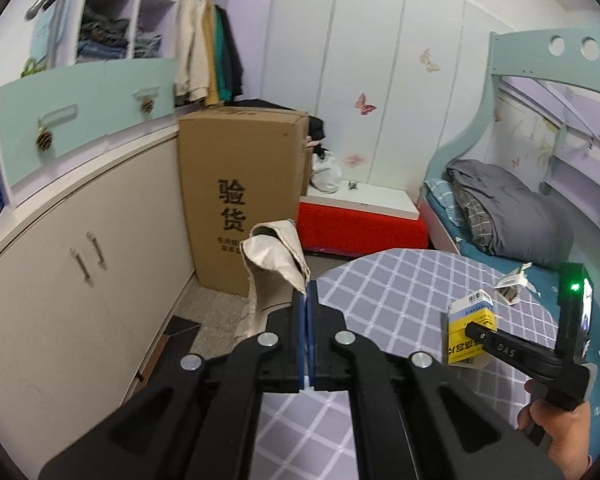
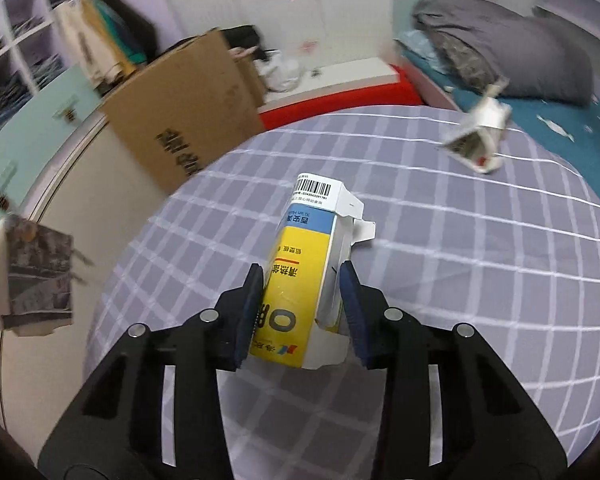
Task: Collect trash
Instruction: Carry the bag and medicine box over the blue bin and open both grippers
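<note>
jaws grip yellow box (image 2: 300,280) over checked quilt (image 2: 460,280), white carton (image 2: 478,132) near its edge.

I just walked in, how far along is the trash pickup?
Midway, apparently. Left gripper is shut on a paper bag; right gripper clamps a yellow medicine box. One crumpled white carton is left on the checked bedcover. No bin shows.

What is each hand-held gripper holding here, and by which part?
Left hand-held gripper pinches a paper bag by its rim. Right hand-held gripper clamps a yellow-and-blue medicine box across its sides, near the open end.
</note>
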Demonstrator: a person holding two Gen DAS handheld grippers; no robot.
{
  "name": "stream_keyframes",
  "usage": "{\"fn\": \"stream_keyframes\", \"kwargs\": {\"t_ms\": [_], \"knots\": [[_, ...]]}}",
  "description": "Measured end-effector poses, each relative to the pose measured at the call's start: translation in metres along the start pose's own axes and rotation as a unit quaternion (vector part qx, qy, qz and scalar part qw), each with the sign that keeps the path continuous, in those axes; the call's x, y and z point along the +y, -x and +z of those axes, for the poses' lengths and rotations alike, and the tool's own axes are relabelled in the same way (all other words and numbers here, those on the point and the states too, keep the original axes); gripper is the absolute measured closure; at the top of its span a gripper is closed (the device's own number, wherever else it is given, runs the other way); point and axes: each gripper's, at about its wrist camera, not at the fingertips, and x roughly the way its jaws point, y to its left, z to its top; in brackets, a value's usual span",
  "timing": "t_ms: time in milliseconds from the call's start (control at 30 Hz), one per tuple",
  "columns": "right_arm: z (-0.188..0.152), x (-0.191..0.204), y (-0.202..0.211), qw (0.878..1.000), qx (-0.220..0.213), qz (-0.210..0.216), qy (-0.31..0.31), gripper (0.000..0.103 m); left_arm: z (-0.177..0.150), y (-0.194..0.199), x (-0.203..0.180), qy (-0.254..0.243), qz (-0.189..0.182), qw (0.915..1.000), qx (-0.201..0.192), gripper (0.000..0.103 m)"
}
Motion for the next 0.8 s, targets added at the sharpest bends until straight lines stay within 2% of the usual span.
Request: {"fn": "stream_keyframes", "kwargs": {"t_ms": [200, 500, 667, 800], "knots": [[-0.018, 0.083, 0.010, 0.996, 0.008, 0.061, 0.057, 0.064, -0.014, 0.010, 0.064, 0.037, 0.018, 0.9991, 0.012, 0.102], [-0.073, 0.220, 0.014, 0.973, 0.052, 0.165, 0.154, 0.064, -0.052, 0.022, 0.171, 0.106, 0.056, 0.9918, 0.044, 0.102], [-0.116, 0.279, -0.001, 0.956, 0.089, 0.190, 0.205, 0.064, -0.077, 0.020, 0.215, 0.130, 0.072, 0.9864, 0.069, 0.102], [-0.149, 0.312, -0.019, 0.943, 0.115, 0.190, 0.247, 0.063, -0.101, 0.012, 0.246, 0.151, 0.080, 0.9805, 0.096, 0.102]]}}
